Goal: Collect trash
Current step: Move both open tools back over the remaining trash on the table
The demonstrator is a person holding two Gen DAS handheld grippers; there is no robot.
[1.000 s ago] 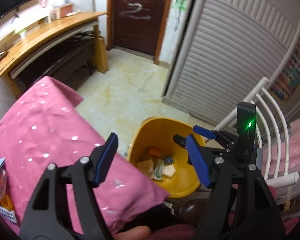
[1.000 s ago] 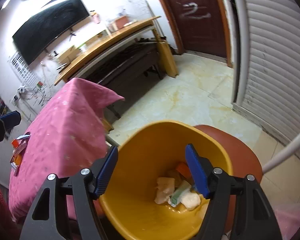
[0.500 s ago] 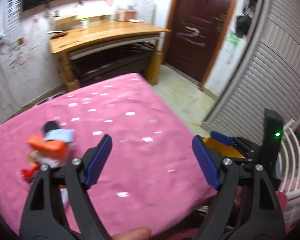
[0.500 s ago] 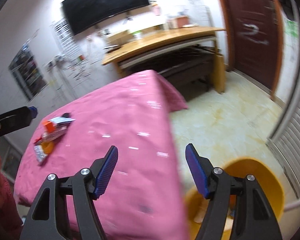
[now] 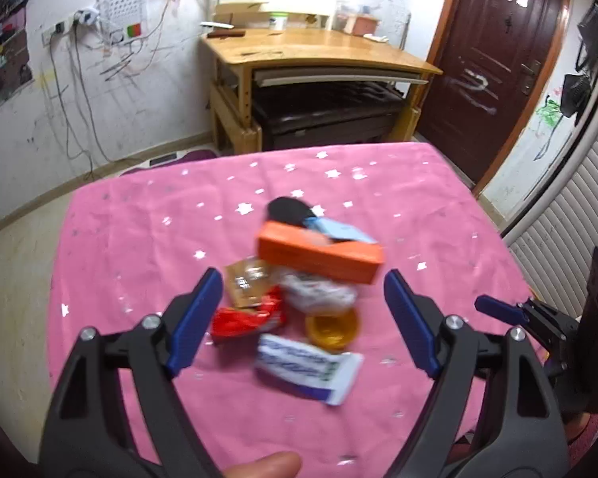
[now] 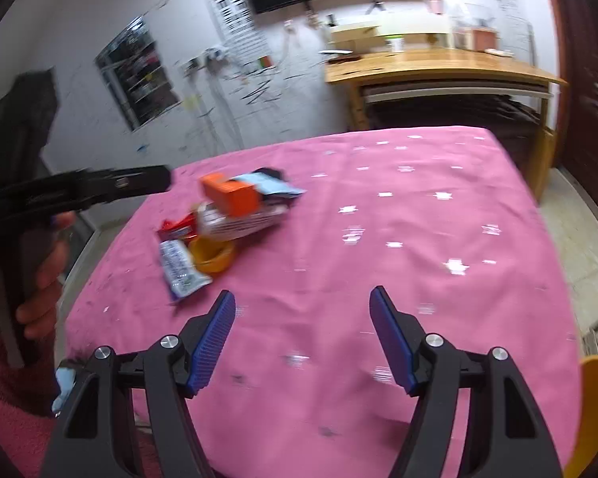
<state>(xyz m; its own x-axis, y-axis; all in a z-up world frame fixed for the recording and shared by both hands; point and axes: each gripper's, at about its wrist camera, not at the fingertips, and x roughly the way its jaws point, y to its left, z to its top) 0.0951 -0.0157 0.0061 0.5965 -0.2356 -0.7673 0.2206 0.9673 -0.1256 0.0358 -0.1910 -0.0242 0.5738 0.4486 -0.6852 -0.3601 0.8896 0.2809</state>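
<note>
- We hold the left tongs [image 5: 303, 318] above the near side of the trash pile; their blue pads stand wide apart after just opening further, and nothing is between them.
- We hold the right tongs [image 6: 302, 338] over bare pink cloth, well right of the pile; their pads also stand apart and grip nothing.
- The trash pile lies on the worktop [image 5: 139, 239], which is covered with a pink, star-printed cloth.
- An orange box [image 5: 319, 255] sits on top of the pile, with a black item [image 5: 287, 209] and a pale blue paper [image 5: 341, 231] just beyond it.
- A crumpled white wrapper [image 5: 319, 294] lies under the box; a brown packet [image 5: 245, 283] and a red wrapper [image 5: 247, 318] lie to its left.
- A yellow cup [image 5: 331, 328] stands at the near edge of the pile, touching a white-and-blue packet [image 5: 307, 366], the nearest piece.
- In the right wrist view, a yellow bin [image 6: 594, 410] shows at the right edge, beside the worktop and well apart from the pile.
- A wooden desk [image 5: 319, 51] stands against the far wall.
</note>
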